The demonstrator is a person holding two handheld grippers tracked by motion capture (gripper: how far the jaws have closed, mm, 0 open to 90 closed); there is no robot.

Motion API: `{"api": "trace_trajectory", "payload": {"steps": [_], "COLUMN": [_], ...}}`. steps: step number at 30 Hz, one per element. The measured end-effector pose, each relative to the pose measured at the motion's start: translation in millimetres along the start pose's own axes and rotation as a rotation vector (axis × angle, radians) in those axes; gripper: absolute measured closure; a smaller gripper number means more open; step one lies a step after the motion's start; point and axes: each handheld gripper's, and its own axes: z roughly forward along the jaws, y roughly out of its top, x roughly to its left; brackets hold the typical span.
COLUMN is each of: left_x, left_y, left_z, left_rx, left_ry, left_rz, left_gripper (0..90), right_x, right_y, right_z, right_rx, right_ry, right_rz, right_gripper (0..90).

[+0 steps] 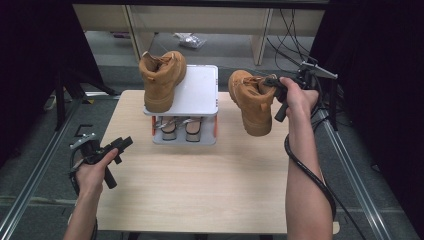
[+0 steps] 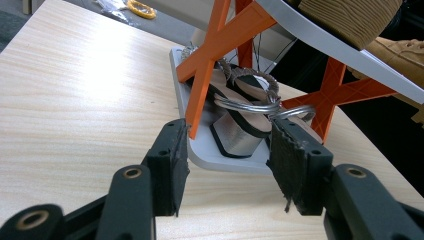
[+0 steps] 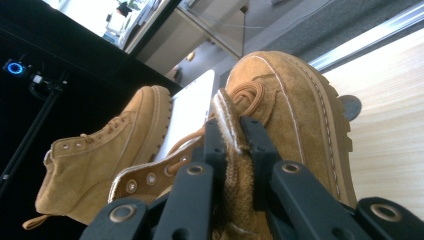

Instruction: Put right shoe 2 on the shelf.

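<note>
A tan boot (image 1: 161, 80) stands on the left of the white top shelf (image 1: 197, 90) of a small shoe rack. To the right of the rack, a second tan boot (image 1: 252, 100) hangs above the table with its toe pointing down. My right gripper (image 1: 272, 82) is shut on that boot's collar; in the right gripper view the jaws (image 3: 232, 137) pinch the fleecy collar edge of the held boot (image 3: 295, 110). The other boot (image 3: 110, 155) and shelf (image 3: 192, 110) lie beyond. My left gripper (image 1: 122, 145) is open and empty over the table's left, and its jaws (image 2: 227, 145) face the rack's lower shelf.
A pair of sandals (image 1: 177, 127) sits on the rack's lower shelf, between orange cross supports (image 2: 210, 65) on a white base plate (image 2: 200, 155). The wooden table (image 1: 200, 185) stretches toward me. Cables and table legs stand on the floor behind, and metal rails run along both sides.
</note>
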Motion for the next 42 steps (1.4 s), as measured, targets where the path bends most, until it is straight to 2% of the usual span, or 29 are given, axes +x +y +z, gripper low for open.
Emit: {"api": "trace_trajectory", "payload": {"steps": [3,4,6,9,10,15,16,25,26,27,28,29,33,37,42], "left_x": [0.3,0.5,0.7,1.1,1.2,1.4,1.5,2.9,2.9,2.9,3.0,3.1,3.2,3.0,3.6], "left_y": [0.3,0.3,0.2,0.2,0.2,0.3,0.3,0.2,0.3,0.4,0.6,0.6,0.4,0.5,0.8], "left_z": [-0.3,-0.3,-0.5,-0.6,-0.6,-0.6,-0.6,-0.9,-1.0,-1.2,-1.4,-1.5,-1.5,-1.4,-1.8], "left_rx": [-0.001,-0.001,-0.001,-0.003,-0.004,-0.003,-0.004,-0.004,-0.005,-0.005,-0.005,-0.005,-0.005,-0.004,-0.007], "left_ry": [0.002,0.002,0.003,0.003,0.003,0.003,0.002,0.004,0.004,0.005,0.006,0.005,0.005,0.006,0.004], "left_rz": [-0.002,-0.003,-0.003,-0.007,-0.008,-0.008,-0.008,-0.01,-0.011,-0.011,-0.009,-0.01,-0.009,-0.008,-0.004], "left_gripper": [49.0,49.0,49.0,49.0,49.0,49.0,49.0,49.0,49.0,49.0,49.0,49.0,49.0,49.0,49.0], "right_x": [2.1,4.3,5.2,8.5,10.0,13.7,13.8,22.7,22.3,23.9,23.9,26.7,29.2,32.8,36.8], "right_y": [1.5,1.5,2.3,3.1,2.9,5.4,6.0,9.0,9.0,9.5,9.9,9.9,10.7,11.8,12.5], "right_z": [1.8,2.1,3.4,5.1,5.4,7.9,8.2,12.0,12.9,13.6,14.1,14.0,16.3,17.3,19.8], "right_rx": [-0.011,-0.004,-0.012,-0.007,-0.005,-0.011,-0.014,-0.012,-0.015,-0.02,-0.023,-0.014,-0.031,-0.028,-0.041], "right_ry": [0.011,0.015,0.023,0.027,0.028,0.028,0.027,0.042,0.041,0.046,0.043,0.046,0.05,0.053,0.059], "right_rz": [-0.033,-0.009,-0.02,-0.015,0.0,-0.005,-0.017,0.026,0.011,0.023,0.005,0.033,0.012,0.028,0.024], "right_gripper": [83.9,83.9,83.9,83.9,83.9,84.0,84.0,84.0,83.9,84.0,84.0,84.0,83.9,84.0,84.0]}}
